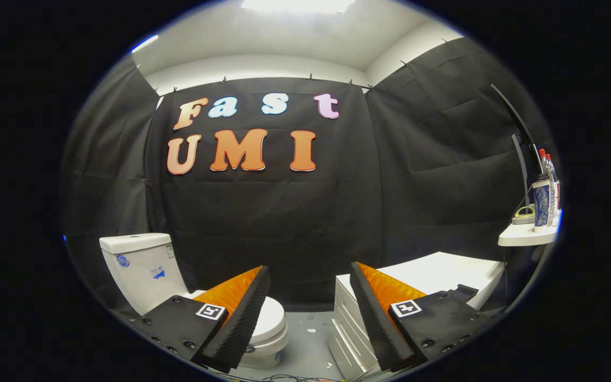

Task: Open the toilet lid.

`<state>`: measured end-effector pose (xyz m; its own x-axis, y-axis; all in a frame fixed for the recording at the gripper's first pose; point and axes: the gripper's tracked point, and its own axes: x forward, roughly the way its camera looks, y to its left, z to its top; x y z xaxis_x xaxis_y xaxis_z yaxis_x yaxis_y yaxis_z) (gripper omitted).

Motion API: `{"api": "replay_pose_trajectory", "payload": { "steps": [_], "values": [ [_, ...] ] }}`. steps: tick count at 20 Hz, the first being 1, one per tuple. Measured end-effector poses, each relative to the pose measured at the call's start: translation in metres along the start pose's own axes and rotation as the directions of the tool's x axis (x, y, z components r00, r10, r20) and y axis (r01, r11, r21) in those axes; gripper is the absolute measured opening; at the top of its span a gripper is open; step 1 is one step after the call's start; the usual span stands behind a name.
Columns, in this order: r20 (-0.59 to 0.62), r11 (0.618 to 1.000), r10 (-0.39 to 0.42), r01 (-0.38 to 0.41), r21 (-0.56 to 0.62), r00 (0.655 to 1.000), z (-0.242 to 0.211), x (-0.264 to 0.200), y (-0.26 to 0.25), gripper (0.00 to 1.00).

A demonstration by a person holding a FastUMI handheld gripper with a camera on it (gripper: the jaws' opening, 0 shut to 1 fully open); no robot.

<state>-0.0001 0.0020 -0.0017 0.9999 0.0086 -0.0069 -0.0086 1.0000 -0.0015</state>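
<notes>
black cloth wall behind; tool [310, 276] spread wide, grasping nothing; closed toilet lid [269, 318] beyond left finger.

The gripper's [310, 297] spread left finger hides much of the white ceramic toilet's closed lid [271, 318]; the bottles' [547, 191] labels on the far right are too small to read.

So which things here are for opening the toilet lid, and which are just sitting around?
For the job:
- toilet lid, shut, partly behind the left finger
- toilet tank, behind the lid
- gripper, fingers wide apart, touching nothing

Just sitting around:
- white drawer cabinet, beyond the right finger
- small shelf on the right
- bottles standing on that shelf
</notes>
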Motion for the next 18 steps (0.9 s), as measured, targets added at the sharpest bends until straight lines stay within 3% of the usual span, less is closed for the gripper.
{"api": "replay_pose_trajectory", "payload": {
  "steps": [18],
  "values": [
    [0.021, 1.0, -0.01, 0.01, 0.001, 1.0, 0.0069, 0.0021, -0.003, 0.98]
  ]
}}
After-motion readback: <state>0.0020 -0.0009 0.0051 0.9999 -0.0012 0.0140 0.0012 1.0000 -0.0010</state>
